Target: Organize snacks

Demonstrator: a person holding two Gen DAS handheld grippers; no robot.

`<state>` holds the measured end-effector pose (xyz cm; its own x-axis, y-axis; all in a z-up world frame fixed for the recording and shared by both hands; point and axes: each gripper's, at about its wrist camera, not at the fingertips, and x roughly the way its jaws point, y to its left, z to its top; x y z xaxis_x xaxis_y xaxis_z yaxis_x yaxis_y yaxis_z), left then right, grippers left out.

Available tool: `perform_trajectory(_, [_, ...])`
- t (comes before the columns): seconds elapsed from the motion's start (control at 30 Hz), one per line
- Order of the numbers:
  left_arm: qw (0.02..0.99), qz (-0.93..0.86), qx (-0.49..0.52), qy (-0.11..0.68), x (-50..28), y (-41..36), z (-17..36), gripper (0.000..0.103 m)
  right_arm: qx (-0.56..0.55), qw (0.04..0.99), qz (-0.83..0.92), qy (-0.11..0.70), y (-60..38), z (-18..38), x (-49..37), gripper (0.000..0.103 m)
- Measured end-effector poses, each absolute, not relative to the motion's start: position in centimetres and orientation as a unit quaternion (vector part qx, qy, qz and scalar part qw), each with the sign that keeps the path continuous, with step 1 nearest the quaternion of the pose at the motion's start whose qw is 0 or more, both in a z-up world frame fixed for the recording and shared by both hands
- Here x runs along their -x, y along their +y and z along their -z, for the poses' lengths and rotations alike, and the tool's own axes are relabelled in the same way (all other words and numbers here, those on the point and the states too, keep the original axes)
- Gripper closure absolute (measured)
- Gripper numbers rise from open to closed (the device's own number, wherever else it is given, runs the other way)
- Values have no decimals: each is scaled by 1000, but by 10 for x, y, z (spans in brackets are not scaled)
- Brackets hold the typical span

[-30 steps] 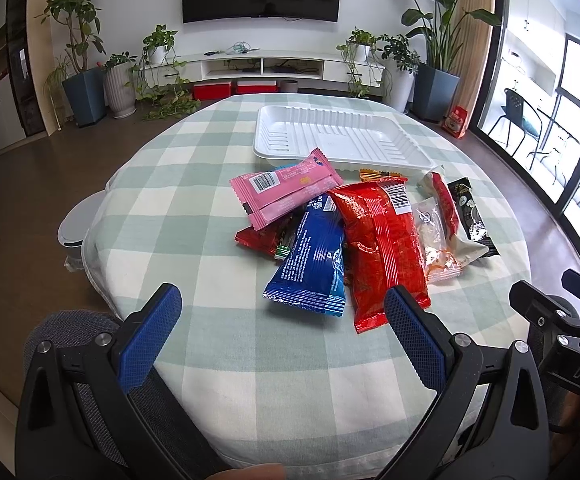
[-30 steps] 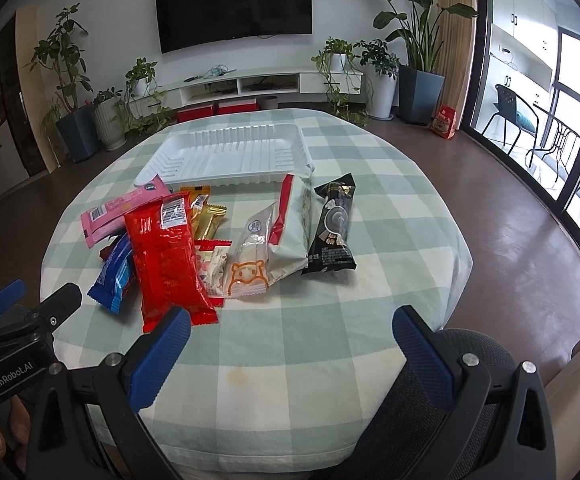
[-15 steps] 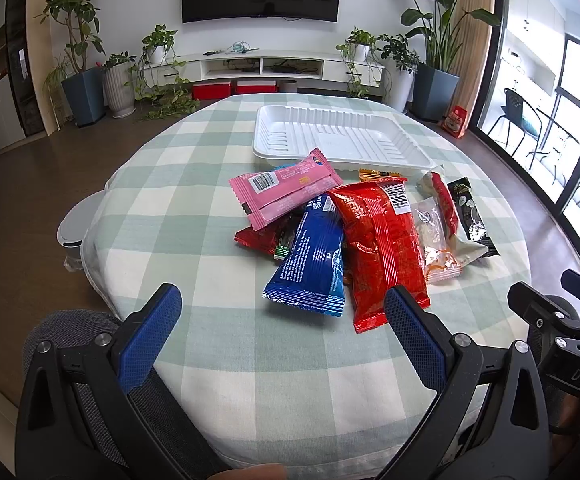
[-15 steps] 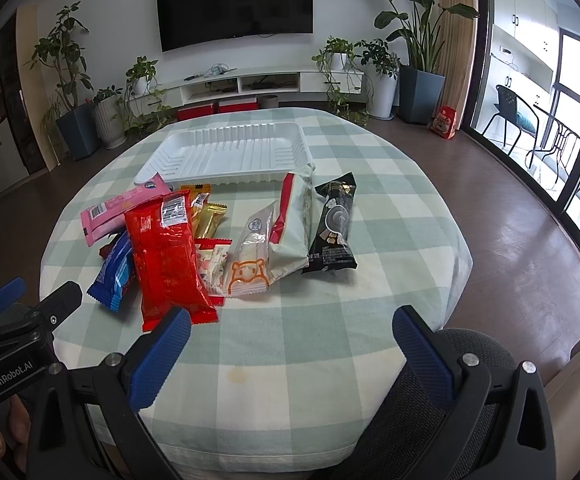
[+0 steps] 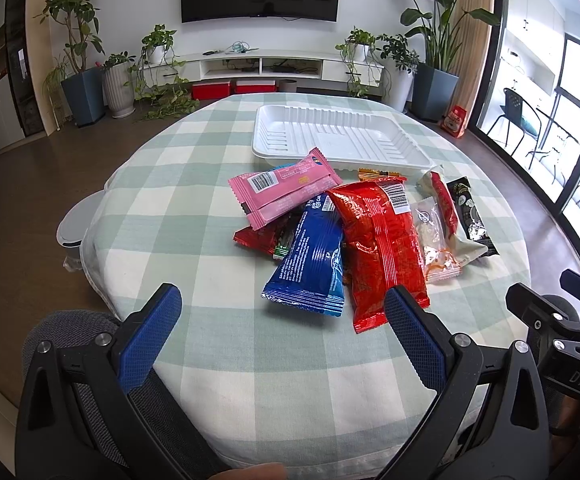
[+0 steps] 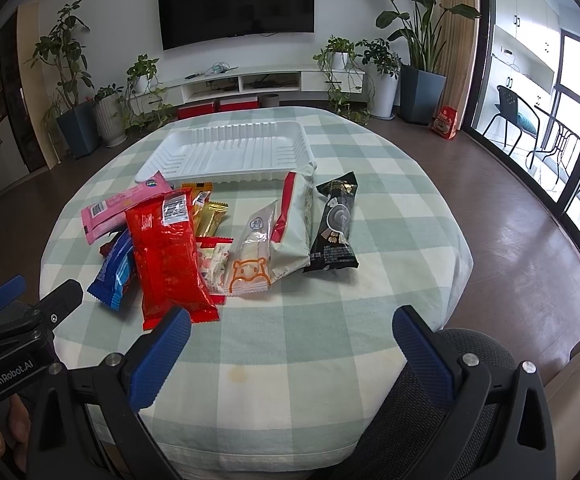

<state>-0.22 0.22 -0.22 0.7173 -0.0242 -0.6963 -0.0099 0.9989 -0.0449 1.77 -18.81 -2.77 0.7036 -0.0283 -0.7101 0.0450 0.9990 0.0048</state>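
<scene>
Several snack packets lie piled on a round checked table: a long red bag, a blue packet, a pink packet, a clear packet with an orange bear, a white-and-red bag and a black packet. Behind them stands an empty white tray. My left gripper hovers open near the front edge, short of the pile. My right gripper also hangs open, holding nothing.
The table drops off on all sides. A grey chair back sits under my right gripper, and another under my left. A white bin stands on the floor at the left. Plants and a TV cabinet line the far wall.
</scene>
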Motion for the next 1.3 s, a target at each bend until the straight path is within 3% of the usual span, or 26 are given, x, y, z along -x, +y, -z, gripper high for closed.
perform_trajectory(0.63, [930, 2, 19, 367, 5, 1, 5, 0, -10, 920, 16, 391, -186, 35, -16, 0])
perform_trajectory(0.83, [931, 68, 113, 340, -1, 27, 9, 0, -30, 913, -20, 406, -192, 41, -20, 0])
perform_trajectory(0.93, [950, 76, 66, 297, 1, 24, 6, 0, -63, 910, -61, 406, -201, 40, -21, 0])
perform_trajectory(1.07, [923, 47, 57, 378, -19, 29, 10, 0, -148, 887, -130, 418, -220, 41, -28, 0])
perform_trajectory(1.3, [933, 51, 43, 353, -43, 51, -11, 0, -319, 792, -227, 468, -243, 67, -47, 7])
